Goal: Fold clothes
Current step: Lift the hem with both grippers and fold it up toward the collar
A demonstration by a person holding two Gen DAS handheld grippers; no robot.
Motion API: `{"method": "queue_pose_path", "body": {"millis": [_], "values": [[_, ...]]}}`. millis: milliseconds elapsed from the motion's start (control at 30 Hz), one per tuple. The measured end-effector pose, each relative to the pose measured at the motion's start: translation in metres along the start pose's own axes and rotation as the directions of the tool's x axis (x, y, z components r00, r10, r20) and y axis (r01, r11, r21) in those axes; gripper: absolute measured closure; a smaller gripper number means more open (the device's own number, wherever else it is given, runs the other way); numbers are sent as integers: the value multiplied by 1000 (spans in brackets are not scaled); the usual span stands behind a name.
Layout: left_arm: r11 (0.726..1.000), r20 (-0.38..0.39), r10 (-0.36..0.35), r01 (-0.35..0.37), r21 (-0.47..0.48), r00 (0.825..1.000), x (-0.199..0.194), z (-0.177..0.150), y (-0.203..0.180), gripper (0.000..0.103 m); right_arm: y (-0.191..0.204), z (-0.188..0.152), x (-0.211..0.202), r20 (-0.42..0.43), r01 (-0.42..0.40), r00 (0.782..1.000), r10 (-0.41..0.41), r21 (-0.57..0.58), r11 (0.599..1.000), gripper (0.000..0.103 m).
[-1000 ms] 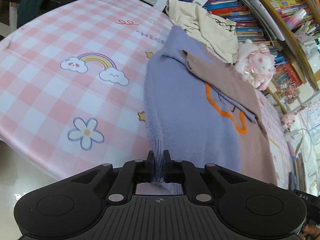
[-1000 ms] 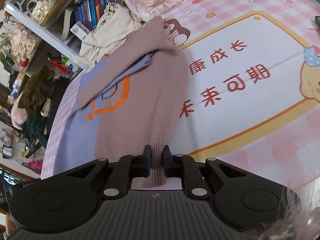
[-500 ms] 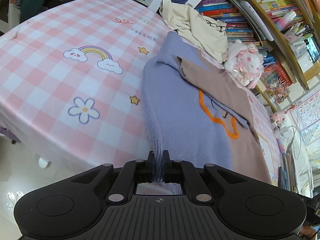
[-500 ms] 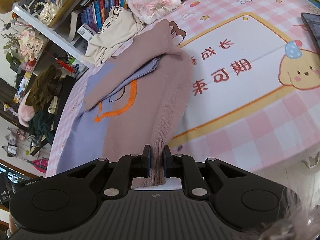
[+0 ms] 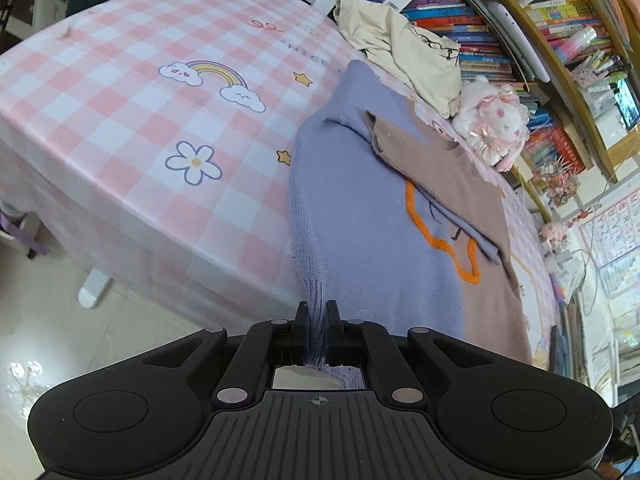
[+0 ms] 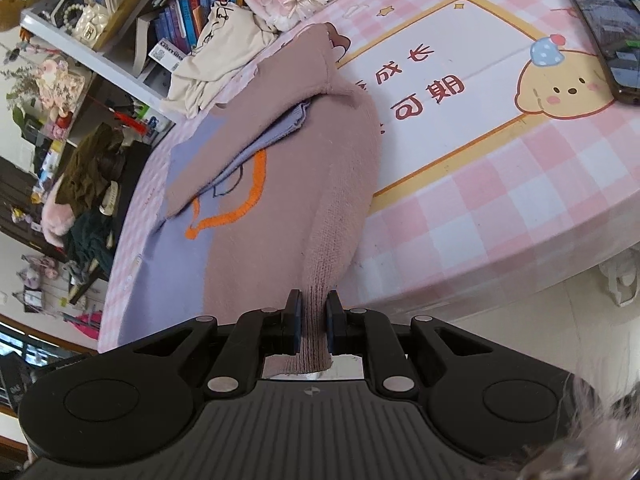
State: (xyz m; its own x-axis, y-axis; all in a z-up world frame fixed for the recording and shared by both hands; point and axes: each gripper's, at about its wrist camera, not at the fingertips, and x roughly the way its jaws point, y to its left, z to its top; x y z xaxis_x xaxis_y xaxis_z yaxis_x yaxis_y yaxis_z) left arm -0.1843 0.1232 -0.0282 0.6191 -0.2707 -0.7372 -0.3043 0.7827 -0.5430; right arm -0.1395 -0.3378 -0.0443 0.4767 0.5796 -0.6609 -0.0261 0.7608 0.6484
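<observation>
Left black two-finger gripper (image 5: 318, 312): jaws pinched narrow on the ribbed lavender hem corner of the two-tone lavender-and-mauve knit sweater (image 5: 360, 216), a scrap of knit poking out behind the pads. Right black two-finger gripper (image 6: 313, 312): jaws likewise drawn close, clamped on the ribbed mauve hem corner of the same sweater (image 6: 280, 208), cloth bunched between the blue pads.

Beyond the fingers, toward 12 o'clock in both views: sweater spread flat on the pink-and-white checked tablecloth (image 5: 132, 128), hem edge lifted off the table edge and running taut into each grip. Both sleeves folded across the chest, mauve sleeve on top, an orange stitched outline (image 5: 440, 236) peeking below it.

In the left view at 1 o'clock past the collar: crumpled cream garment (image 5: 404, 52), and at 2 o'clock a white-and-pink plush toy (image 5: 492, 120), both against the shelves of books (image 5: 472, 32). At 10 o'clock on the cloth: printed rainbow and flower.

In the right view at 2 o'clock: dark smartphone (image 6: 608, 36) lying on the tablecloth (image 6: 480, 208), well apart from the sweater.
</observation>
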Motion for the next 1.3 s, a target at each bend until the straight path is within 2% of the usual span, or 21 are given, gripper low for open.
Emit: {"method": "queue_pose_path", "body": {"millis": [167,367,600,767,867,1000,1300], "values": [[995,51,-76,79,-60,996,-6,14,-5,99,4,14,-6,25,-77,997,76,50,996,92],[968,141,-182,202,-146,973,-6,43,-13,99,11,45,-13,124,-186,978,170,128,974,92],[936,230,-295,329,-126,928,7,109,-38,99,29,103,-9,240,-249,947,216,117,961,92],[928,257,-317,354,-113,913,25,148,-49,99,46,146,5,301,-262,927,225,88,961,92],[923,258,-320,361,-131,912,40,166,-49,99,51,166,20,314,-256,925,214,96,962,92],[924,244,-308,350,-154,919,62,185,-45,99,48,187,42,320,-248,928,192,142,958,92],[945,166,-262,287,-155,951,111,212,-42,98,37,214,88,294,-174,949,112,197,965,92]]}}
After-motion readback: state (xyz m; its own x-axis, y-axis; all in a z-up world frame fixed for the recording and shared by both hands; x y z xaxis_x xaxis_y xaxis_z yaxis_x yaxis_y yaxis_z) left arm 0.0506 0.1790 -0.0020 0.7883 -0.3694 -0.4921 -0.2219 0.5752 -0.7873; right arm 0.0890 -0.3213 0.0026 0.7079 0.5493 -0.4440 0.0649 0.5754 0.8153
